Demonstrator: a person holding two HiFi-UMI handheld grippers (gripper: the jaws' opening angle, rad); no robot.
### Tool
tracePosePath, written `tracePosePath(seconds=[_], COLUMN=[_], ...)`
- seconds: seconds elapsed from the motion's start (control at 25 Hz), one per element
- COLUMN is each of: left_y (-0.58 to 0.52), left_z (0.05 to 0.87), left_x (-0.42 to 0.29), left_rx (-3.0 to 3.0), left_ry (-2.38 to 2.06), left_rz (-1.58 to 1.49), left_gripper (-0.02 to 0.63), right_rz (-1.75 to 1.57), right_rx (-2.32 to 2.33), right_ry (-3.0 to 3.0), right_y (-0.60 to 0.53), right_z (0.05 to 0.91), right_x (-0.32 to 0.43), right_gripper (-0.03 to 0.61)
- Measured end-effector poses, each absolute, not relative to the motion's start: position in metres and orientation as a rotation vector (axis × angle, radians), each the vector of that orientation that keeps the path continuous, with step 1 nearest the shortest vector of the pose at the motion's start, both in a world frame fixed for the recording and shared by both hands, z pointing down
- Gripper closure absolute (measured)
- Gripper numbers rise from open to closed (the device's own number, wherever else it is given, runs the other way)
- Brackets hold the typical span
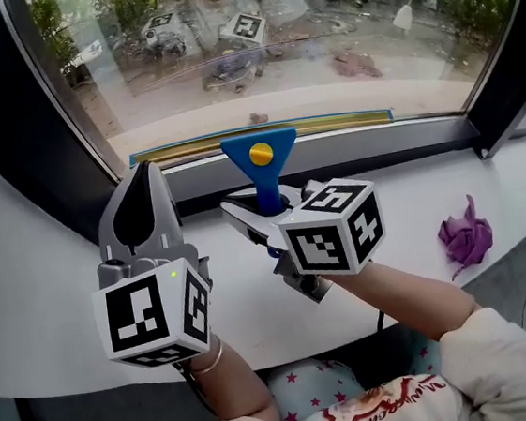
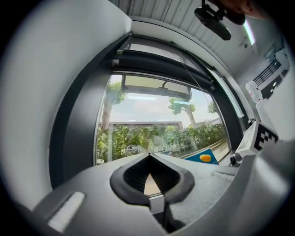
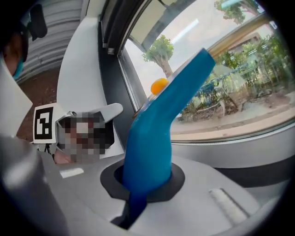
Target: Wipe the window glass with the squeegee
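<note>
Clamped on the squeegee (image 3: 166, 120), my right gripper (image 3: 145, 182) has both jaws closed round the smooth blue plastic handle, which fills the dark rounded pocket between the pads. My left gripper (image 2: 149, 156) has its jaws together at the tips, with only a diamond-shaped gap behind them and nothing in it. From the head view, the squeegee's (image 1: 259, 158) handle runs away from me toward the window glass (image 1: 272, 43) and flares into a blue triangular head with a round yellow knob (image 1: 260, 153) on it. The long thin blade (image 1: 328, 122) lies level along the bottom edge of the pane, crosswise to the handle. The right gripper (image 1: 266, 216) holds the handle low, just above the white sill (image 1: 414, 206), and the left gripper (image 1: 142, 185) points at the dark frame just to its left, apart from the squeegee. Only the head view shows the crumpled purple cloth (image 1: 464, 234) on the sill, well off to the right. The left gripper view catches just a blue corner of the squeegee (image 2: 205, 157), but it alone shows the upper frame of the window and the ribbed ceiling. The right gripper view shows the knob (image 3: 159, 85) side-on, with the handle tilting up and to the right.
</note>
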State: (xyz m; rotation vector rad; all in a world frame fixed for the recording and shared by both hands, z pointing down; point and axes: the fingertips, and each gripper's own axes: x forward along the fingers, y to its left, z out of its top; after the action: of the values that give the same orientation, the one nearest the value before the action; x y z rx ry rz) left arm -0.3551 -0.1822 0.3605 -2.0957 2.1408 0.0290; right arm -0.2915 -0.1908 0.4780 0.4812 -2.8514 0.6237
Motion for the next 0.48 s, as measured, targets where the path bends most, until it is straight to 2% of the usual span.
tracePosePath(seconds=[0.48], left_y=[-0.196], left_z=[0.343], left_x=[-0.226], left_rx=[-2.285], left_ry=[1.867], left_rz=[0.181], left_gripper=[0.612], right_rz=[0.588], right_rx=[0.610], right_ry=[-2.922], right_y=[-0.186], right_z=[0.471], right_x=[-0.180], right_gripper=[0.551])
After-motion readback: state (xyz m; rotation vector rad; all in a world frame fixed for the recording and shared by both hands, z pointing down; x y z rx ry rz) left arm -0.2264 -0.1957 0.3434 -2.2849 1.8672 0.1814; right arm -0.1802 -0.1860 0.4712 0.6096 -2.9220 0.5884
